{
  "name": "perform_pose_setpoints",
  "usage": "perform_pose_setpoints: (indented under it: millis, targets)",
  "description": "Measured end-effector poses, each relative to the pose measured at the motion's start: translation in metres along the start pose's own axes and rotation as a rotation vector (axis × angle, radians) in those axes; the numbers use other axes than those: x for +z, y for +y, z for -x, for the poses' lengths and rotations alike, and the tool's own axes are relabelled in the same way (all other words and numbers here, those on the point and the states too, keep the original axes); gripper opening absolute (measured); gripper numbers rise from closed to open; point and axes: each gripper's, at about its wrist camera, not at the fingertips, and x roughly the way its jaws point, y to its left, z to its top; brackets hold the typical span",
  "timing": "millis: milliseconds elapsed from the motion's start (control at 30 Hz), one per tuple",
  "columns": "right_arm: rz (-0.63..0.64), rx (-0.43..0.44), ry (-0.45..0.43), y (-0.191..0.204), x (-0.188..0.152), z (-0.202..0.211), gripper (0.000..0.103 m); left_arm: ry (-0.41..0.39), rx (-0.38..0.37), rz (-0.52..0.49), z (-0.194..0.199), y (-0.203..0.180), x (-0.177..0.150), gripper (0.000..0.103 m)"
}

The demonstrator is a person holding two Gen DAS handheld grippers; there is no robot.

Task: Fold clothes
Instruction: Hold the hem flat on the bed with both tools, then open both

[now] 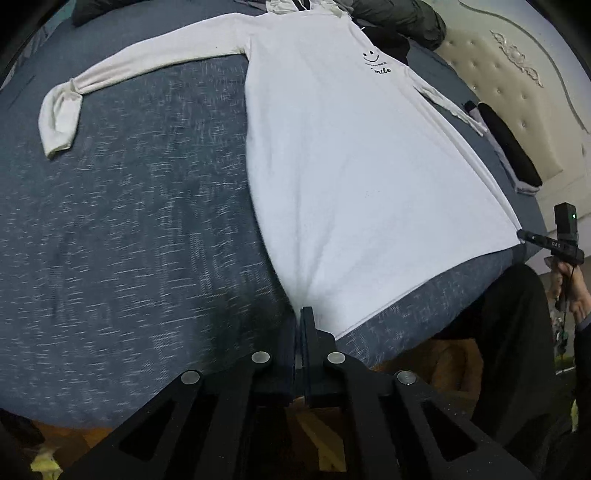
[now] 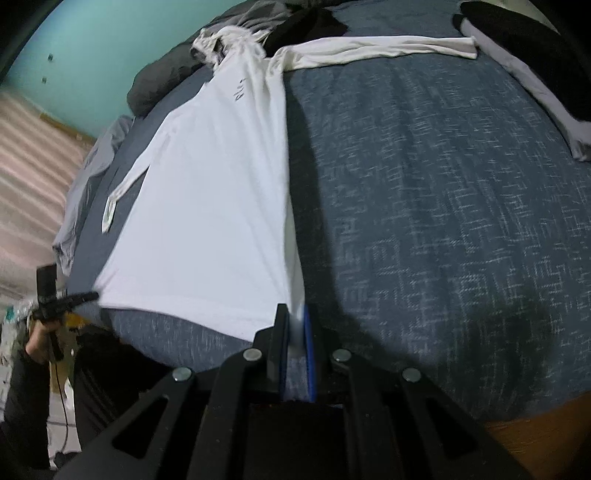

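A white long-sleeved hooded top [image 1: 351, 166] with a smiley print lies flat, front up, on the blue-grey bed cover [image 1: 129, 221], both sleeves spread out. At the near edge, my left gripper [image 1: 303, 314] is shut on one corner of its hem, and creases fan out from the pinch. My right gripper [image 2: 295, 314] is shut on the other hem corner, with white cloth showing between its pads. Each wrist view also catches the other gripper at its corner: the right gripper [image 1: 524, 234] and the left gripper [image 2: 92, 295]. The hem of the top [image 2: 207, 203] is stretched between them.
Dark clothes [image 1: 399, 22] are piled by the hood at the far side. A folded black and grey garment [image 1: 509, 147] lies near the cream padded headboard [image 1: 517, 74]. A teal wall [image 2: 74, 44] stands behind. A person's hand [image 1: 569, 291] holds the right gripper past the bed edge.
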Motion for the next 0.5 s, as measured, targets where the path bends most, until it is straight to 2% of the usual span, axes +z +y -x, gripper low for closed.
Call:
perform_pose_setpoints:
  millis: [200,500]
  targets:
    - [0.012,-0.043,0.055,0.001,-0.010,-0.016,0.007,0.029,0.015,-0.001,-0.014,0.006,-0.012,0.002]
    - [-0.029,-0.055,0.056,-0.018,-0.021,-0.015,0.004,0.060,0.018,0.023,-0.037,0.015,-0.014,0.002]
